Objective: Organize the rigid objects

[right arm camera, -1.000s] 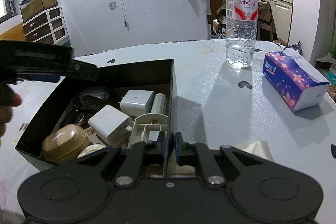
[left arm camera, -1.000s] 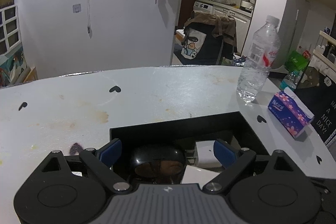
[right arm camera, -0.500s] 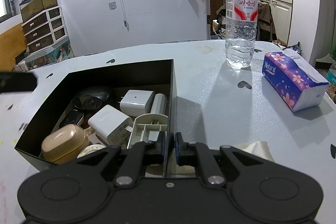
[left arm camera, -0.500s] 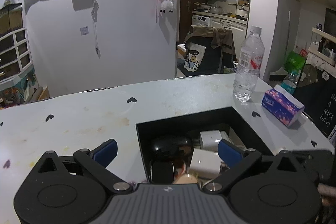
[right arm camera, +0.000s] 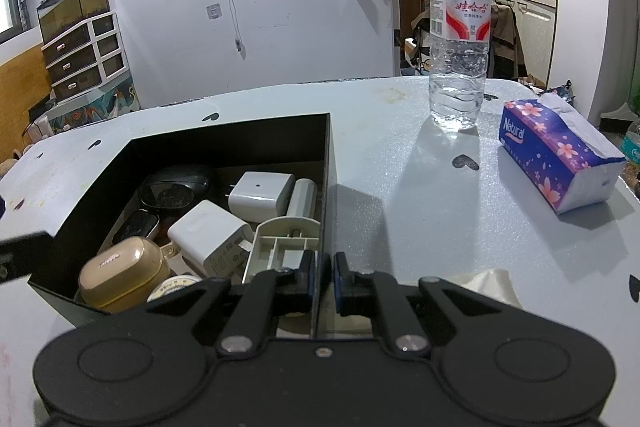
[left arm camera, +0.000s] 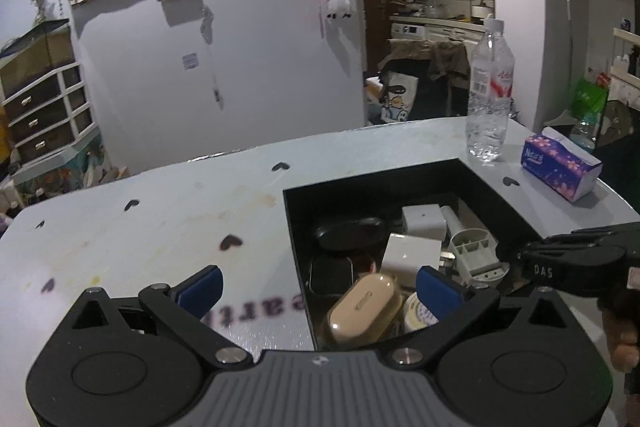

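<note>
The black box sits on the white surface, holding white chargers, a tan earbud case and a black mouse. The right gripper pinches the box's right wall between its fingers. The left gripper hovers at the box's near-left corner, fingers spread wide and empty.

From my left wrist view, my own housing hides the near wall of the black box at 6 o'clock. The round tin shows only partly behind my right blue pad. Printed lettering on the table is blurred, unreadable. My right hand is cut off at 3 o'clock.
</note>
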`<state>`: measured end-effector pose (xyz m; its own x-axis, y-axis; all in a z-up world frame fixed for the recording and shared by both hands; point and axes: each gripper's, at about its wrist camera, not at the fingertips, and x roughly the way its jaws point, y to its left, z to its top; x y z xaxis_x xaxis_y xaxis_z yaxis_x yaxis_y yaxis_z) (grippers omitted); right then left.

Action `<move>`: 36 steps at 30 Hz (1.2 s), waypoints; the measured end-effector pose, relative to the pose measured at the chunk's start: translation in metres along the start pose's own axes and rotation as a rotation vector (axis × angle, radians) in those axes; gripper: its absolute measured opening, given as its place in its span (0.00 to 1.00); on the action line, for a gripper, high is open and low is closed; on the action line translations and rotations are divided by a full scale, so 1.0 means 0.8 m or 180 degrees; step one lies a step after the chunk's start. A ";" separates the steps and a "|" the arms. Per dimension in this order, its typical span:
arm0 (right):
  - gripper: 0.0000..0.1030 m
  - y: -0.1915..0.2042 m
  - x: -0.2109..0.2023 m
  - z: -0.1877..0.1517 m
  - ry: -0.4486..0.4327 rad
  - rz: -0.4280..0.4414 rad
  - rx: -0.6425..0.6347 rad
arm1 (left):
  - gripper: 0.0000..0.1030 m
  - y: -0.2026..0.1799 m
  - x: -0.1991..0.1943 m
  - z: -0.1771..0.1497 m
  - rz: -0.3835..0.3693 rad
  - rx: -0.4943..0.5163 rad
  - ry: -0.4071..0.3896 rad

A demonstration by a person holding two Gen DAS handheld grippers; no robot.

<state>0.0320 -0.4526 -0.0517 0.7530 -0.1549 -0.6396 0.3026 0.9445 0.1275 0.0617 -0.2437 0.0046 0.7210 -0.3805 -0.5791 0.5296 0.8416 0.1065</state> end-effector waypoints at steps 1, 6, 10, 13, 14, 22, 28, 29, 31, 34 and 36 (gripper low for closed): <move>0.09 0.000 0.000 0.000 0.0010 0.0005 -0.0006 | 0.99 0.001 0.000 -0.002 -0.0007 -0.0025 0.0002; 0.09 0.000 0.000 0.000 0.0010 0.0005 -0.0005 | 0.99 0.004 -0.003 -0.008 -0.0003 -0.0127 -0.0042; 0.09 0.001 0.000 0.000 0.0007 0.0002 -0.0008 | 0.99 0.004 -0.005 -0.008 0.0027 -0.0175 -0.0080; 0.09 0.000 0.001 -0.001 0.0010 0.0008 0.0004 | 0.99 0.006 -0.006 -0.009 -0.0005 -0.0217 -0.0091; 0.09 0.001 0.001 -0.001 0.0010 0.0007 0.0011 | 0.99 0.007 -0.006 -0.009 -0.0015 -0.0235 -0.0090; 0.16 0.003 -0.021 0.004 -0.0130 -0.0074 0.0080 | 0.99 0.009 -0.010 -0.012 -0.0102 -0.0255 -0.0064; 0.23 0.010 -0.074 0.004 -0.0369 -0.0045 0.0107 | 0.99 0.014 -0.019 -0.016 -0.0115 -0.0273 -0.0079; 0.27 0.013 -0.083 0.001 -0.0398 -0.0047 0.0097 | 0.99 0.015 -0.021 -0.016 -0.0119 -0.0273 -0.0082; 0.34 0.017 -0.098 -0.004 -0.0440 -0.0038 0.0086 | 0.99 0.017 -0.025 -0.019 -0.0131 -0.0280 -0.0093; 0.47 0.023 -0.122 -0.014 -0.0498 -0.0044 0.0091 | 0.99 0.020 -0.033 -0.022 -0.0154 -0.0285 -0.0105; 0.52 0.028 -0.134 -0.020 -0.0524 -0.0091 0.0092 | 0.99 0.022 -0.038 -0.025 -0.0158 -0.0288 -0.0120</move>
<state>-0.0515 -0.4105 0.0074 0.8287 -0.2293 -0.5106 0.3402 0.9307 0.1341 0.0401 -0.2096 0.0078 0.7121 -0.4351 -0.5509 0.5237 0.8519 0.0041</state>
